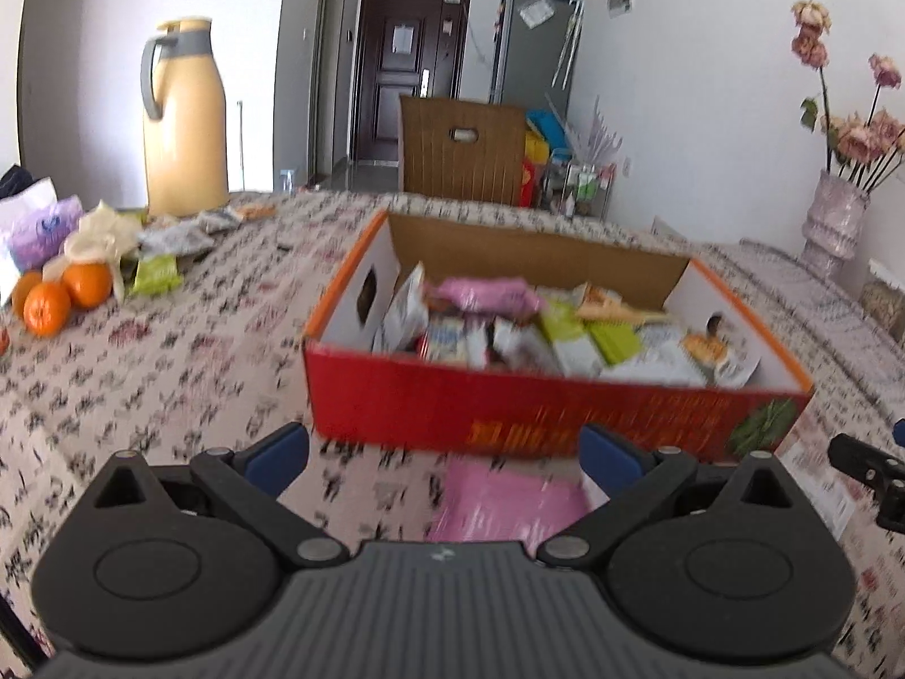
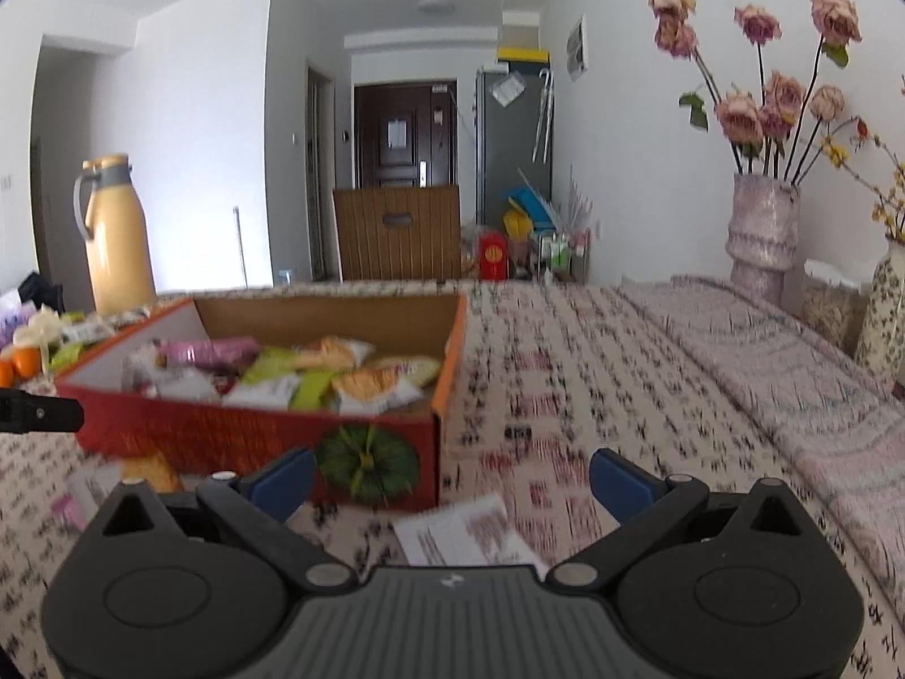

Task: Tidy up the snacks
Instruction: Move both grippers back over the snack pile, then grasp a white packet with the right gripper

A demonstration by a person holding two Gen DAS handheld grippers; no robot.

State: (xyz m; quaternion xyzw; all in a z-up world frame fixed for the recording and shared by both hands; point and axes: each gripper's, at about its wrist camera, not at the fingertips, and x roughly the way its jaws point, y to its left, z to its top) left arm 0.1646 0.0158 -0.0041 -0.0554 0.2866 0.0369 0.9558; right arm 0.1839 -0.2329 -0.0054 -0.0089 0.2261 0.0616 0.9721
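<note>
Both my tongs are spread wide and grip nothing: my left tongs [image 1: 444, 455] hang over a pink packet [image 1: 503, 501] lying just before the red box [image 1: 526, 407], my right tongs [image 2: 452, 481] over a white packet [image 2: 464, 532] by its corner. Snacks [image 1: 537, 328] fill the box. Beyond it to the left lie loose packets [image 1: 175, 237] near oranges [image 1: 62, 294] and a yellow jug [image 1: 184, 119].

Cardboard box [image 1: 526, 413]: printed red outer wall with a slight sheen, raw brown matt board on the far inner wall. Snack packets [image 1: 481, 294] inside: glossy plastic film. Pink packet [image 1: 503, 503] near the box: shiny film. Surface [image 1: 186, 351]: covered in matt woven cloth with a floral print. Left claw [image 1: 444, 452] and right claw [image 2: 451, 478]: matt black plastic, ribbed body, blue pads [image 2: 619, 484]. Thermos jug [image 1: 184, 119]: smooth, satin yellow shell. Leaflet [image 2: 464, 532]: matt paper. Vase [image 2: 761, 226]: rough, glittery finish.
</note>
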